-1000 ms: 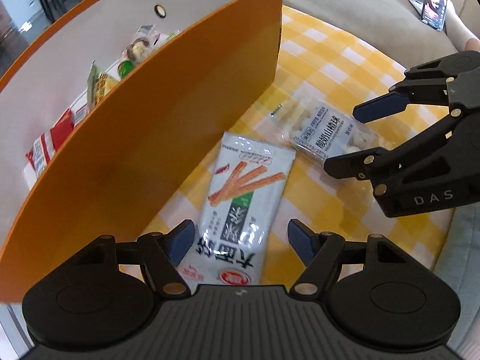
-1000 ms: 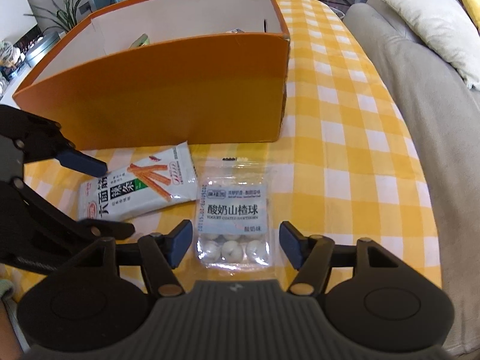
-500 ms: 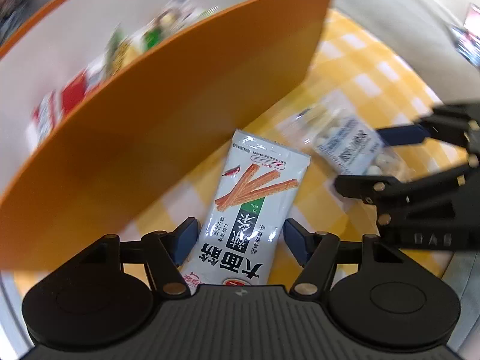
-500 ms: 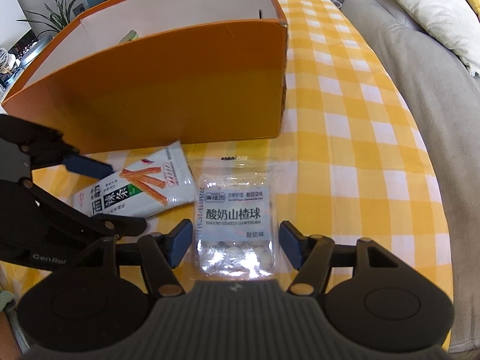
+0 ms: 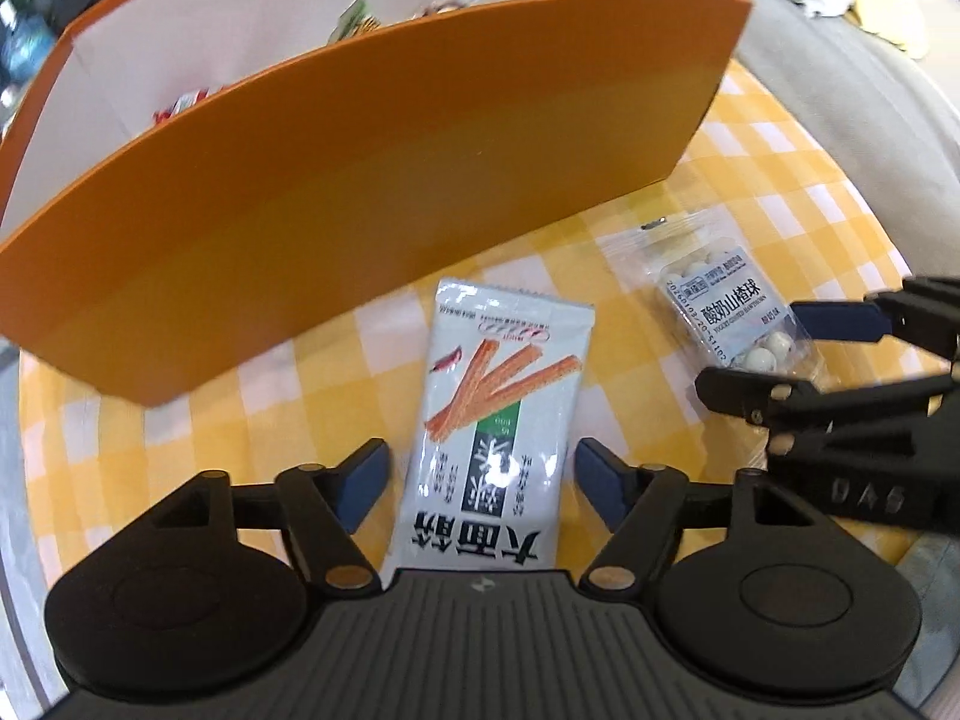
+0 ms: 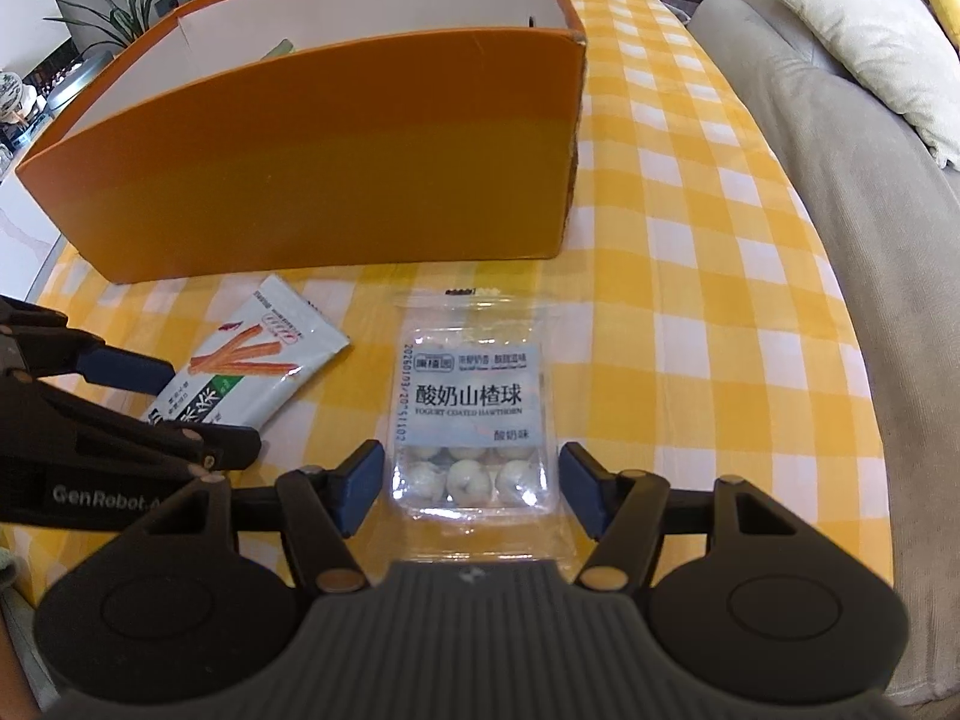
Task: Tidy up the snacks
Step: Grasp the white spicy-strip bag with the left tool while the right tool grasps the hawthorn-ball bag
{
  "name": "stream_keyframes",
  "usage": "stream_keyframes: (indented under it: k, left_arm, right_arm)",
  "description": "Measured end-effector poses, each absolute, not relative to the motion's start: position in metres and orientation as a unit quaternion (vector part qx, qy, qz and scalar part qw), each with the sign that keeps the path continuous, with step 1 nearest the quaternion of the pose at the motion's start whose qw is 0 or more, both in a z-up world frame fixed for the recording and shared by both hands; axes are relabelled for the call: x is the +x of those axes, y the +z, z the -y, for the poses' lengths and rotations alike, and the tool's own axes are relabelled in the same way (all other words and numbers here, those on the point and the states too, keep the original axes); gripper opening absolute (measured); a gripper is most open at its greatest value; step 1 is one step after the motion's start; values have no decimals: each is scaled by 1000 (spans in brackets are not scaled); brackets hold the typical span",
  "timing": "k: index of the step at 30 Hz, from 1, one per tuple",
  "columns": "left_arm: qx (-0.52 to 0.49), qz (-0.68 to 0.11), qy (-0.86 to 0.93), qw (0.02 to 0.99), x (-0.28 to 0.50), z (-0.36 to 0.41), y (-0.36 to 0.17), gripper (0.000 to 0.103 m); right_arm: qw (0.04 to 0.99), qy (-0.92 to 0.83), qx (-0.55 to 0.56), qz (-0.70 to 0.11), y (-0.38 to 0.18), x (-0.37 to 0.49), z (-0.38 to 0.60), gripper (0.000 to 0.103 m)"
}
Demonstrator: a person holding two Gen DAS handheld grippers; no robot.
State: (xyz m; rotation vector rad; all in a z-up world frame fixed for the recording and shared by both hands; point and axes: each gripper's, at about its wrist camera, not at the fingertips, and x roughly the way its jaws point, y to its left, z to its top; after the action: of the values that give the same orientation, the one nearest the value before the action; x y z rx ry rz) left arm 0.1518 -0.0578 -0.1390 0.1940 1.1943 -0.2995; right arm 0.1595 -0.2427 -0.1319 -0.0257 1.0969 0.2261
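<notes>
Now both of your grippers sit low over the yellow checked surface [image 6: 690, 240], each one lined up on its own snack, and both have their fingers wide apart with nothing held. Your left gripper [image 5: 483, 474] has the white stick pack [image 5: 498, 420] lying flat between its blue pads [image 5: 360, 477], not touching them as far as you can see. Your right gripper [image 6: 468, 483] is set around the clear ball bag [image 6: 468, 414] the same way. Both snacks lie just in front of the orange box [image 6: 336, 162], which already has some snacks in it. A few things could go wrong from here. Both packs are thin and flat, so if you close too high the pads may slip over the top and catch only air. The ball bag is shiny and soft, so it could squish, slide out, or hang by one corner and drop. Your two grippers are close side by side, so they could bump if you lift both at once. The box wall is tall and near, so a low swing could hit it and push the box away.
</notes>
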Motion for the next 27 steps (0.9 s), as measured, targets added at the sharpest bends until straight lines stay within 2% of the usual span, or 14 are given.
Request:
stream_keyframes:
  k: [7, 12, 14, 20, 27]
  left_arm:
    - [96, -539, -133, 826, 153, 65, -140, 87]
    - [96, -535, -146, 827, 151, 63, -136, 74]
    - [95, -532, -147, 828, 150, 65, -136, 62]
    - [79, -533, -136, 831, 152, 62, -134, 56]
    - [26, -535, -119, 836, 146, 48, -117, 55]
  right_arm:
    - [847, 101, 22, -521, -130, 170, 249, 63]
    - [848, 99, 22, -519, -133, 172, 246, 63]
    - [850, 99, 20, -518, -133, 171, 245, 59]
    - [852, 103, 13, -513, -133, 166, 244, 56]
    - [849, 95, 30, -519, -127, 163, 249, 53]
